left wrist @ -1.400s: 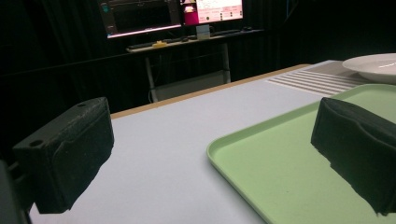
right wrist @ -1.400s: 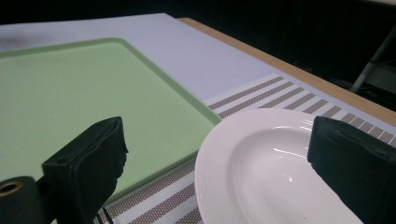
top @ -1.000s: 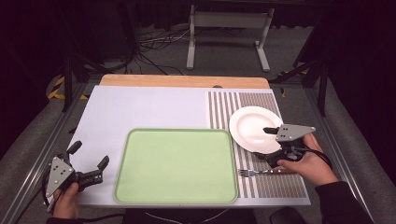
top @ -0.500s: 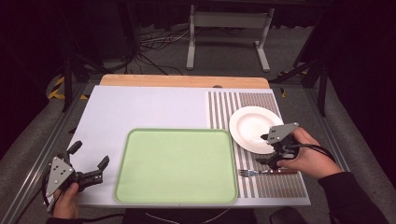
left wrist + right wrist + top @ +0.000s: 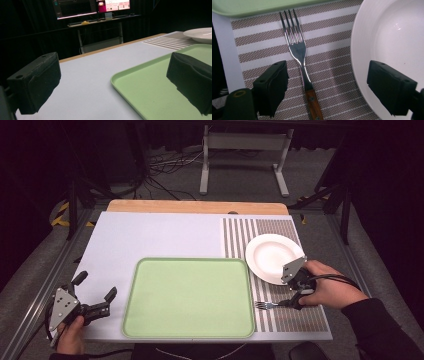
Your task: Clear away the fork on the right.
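A fork (image 5: 298, 50) with a wooden handle lies on the striped placemat (image 5: 332, 37), tines toward the green tray (image 5: 262, 6). My right gripper (image 5: 328, 85) points down over the fork's neck. Its jaws have just been closing a little but still stand wide apart: the fork is between them, nearer the left jaw and untouched, and the right jaw is over the white plate (image 5: 392, 37). In the high view the right gripper (image 5: 296, 300) sits at the fork (image 5: 265, 305) handle, below the plate (image 5: 272, 257). My left gripper (image 5: 96, 286) is open and holds nothing, left of the tray (image 5: 187, 297).
The left gripper view looks across the white table top past the tray's (image 5: 155, 95) corner to the plate (image 5: 200, 33) and a desk with monitors (image 5: 92, 7) beyond. A wooden strip (image 5: 197, 206) runs along the table's far edge. Metal frame rails flank the table.
The right hand has shifted left and toward the near edge, from beside the plate to over the fork's handle, tipping the gripper downward. The left hand has stayed put.
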`<state>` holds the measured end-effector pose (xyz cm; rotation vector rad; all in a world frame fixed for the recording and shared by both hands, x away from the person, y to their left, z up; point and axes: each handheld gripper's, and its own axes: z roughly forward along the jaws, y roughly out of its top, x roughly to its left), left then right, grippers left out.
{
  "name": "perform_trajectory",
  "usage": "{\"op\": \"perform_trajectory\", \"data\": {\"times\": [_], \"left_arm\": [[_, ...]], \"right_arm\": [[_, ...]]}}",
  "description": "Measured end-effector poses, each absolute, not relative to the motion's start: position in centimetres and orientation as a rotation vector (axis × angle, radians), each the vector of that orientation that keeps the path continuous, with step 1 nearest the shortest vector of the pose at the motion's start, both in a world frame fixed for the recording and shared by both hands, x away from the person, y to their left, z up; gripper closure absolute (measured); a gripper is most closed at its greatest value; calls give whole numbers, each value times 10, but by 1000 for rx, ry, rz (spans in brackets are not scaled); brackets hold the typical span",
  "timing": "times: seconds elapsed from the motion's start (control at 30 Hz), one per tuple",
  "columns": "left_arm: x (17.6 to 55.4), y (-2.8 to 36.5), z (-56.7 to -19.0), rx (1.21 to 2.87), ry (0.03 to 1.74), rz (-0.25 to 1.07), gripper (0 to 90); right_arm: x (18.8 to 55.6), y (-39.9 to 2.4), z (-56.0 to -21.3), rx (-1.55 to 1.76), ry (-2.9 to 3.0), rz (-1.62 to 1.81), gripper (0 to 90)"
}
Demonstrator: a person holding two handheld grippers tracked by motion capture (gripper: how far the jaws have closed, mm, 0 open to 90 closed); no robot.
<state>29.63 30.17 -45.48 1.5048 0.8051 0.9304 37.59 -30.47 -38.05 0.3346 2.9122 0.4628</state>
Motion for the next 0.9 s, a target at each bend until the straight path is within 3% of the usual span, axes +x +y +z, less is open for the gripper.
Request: {"op": "perform_trajectory", "data": {"times": [0.77, 0.9], "left_arm": [[297, 301, -455, 1515, 800, 928, 0], [297, 301, -455, 1516, 801, 926, 0]], "right_arm": [[374, -295, -397, 270, 3065, 183, 179], [374, -294, -402, 256, 3082, 141, 230]]}}
